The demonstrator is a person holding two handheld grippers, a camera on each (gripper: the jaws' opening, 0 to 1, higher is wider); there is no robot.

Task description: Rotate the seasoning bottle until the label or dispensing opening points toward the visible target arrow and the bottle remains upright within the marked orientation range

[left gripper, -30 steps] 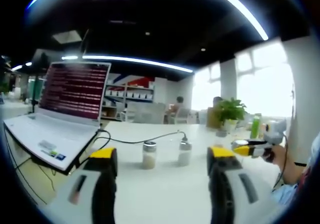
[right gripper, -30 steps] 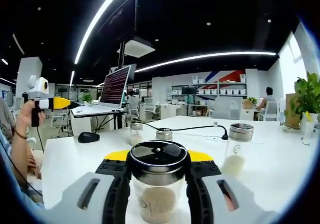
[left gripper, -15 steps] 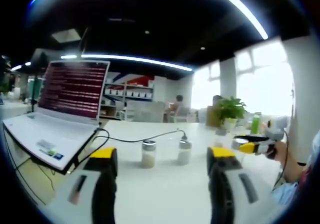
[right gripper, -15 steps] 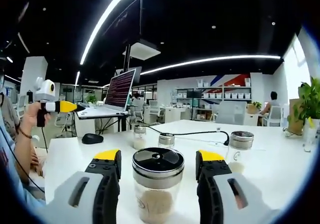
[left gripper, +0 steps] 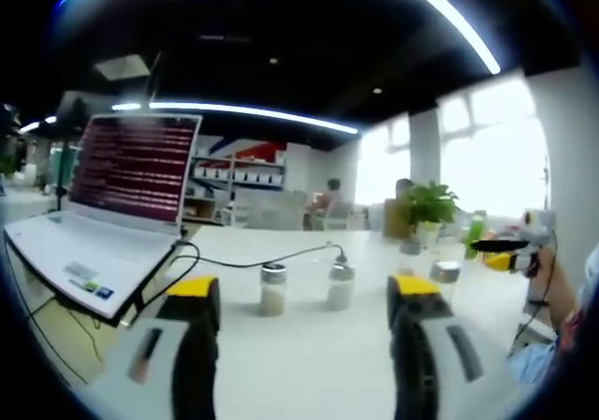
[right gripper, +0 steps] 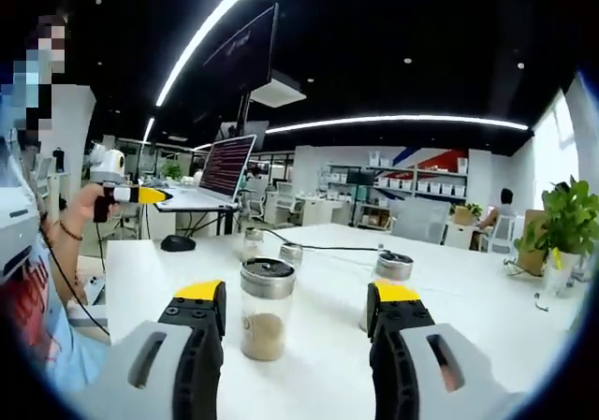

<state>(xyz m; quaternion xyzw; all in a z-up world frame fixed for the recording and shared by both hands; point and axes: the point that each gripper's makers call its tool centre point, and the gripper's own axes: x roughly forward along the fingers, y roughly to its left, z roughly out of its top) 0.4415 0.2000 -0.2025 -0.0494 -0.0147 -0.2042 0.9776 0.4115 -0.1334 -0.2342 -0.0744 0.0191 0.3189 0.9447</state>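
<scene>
In the right gripper view the right gripper (right gripper: 295, 322) is spread wide, empty; the seasoning bottle (right gripper: 266, 309) stands upright at lower centre on the white table (right gripper: 487, 317). Left gripper (left gripper: 304, 317) likewise released; laptop (left gripper: 103, 214) at left, two small jars (left gripper: 273, 289) beyond

Open laptop (left gripper: 98, 214): stands on a raised support at one end of the white tabletop (left gripper: 299, 345); screen lit with rows of text. The right gripper view shows the same unit from the side.

Black cable (left gripper: 271, 259): runs across the tabletop from the laptop toward a small plug.

Black mouse (right gripper: 176, 243): lies on the tabletop, near the laptop stand.

Potted green plant (left gripper: 429, 207): stands at the far edge of the tabletop, before bright windows.

Green bottle (left gripper: 477, 233): upright, beside the plant.

Wall shelving (right gripper: 412, 172): carries rows of white boxes in the background.

Ceiling: dark, crossed by long curved light strips (right gripper: 393, 121).

Seated person (right gripper: 505, 210): at a distant desk.
</scene>
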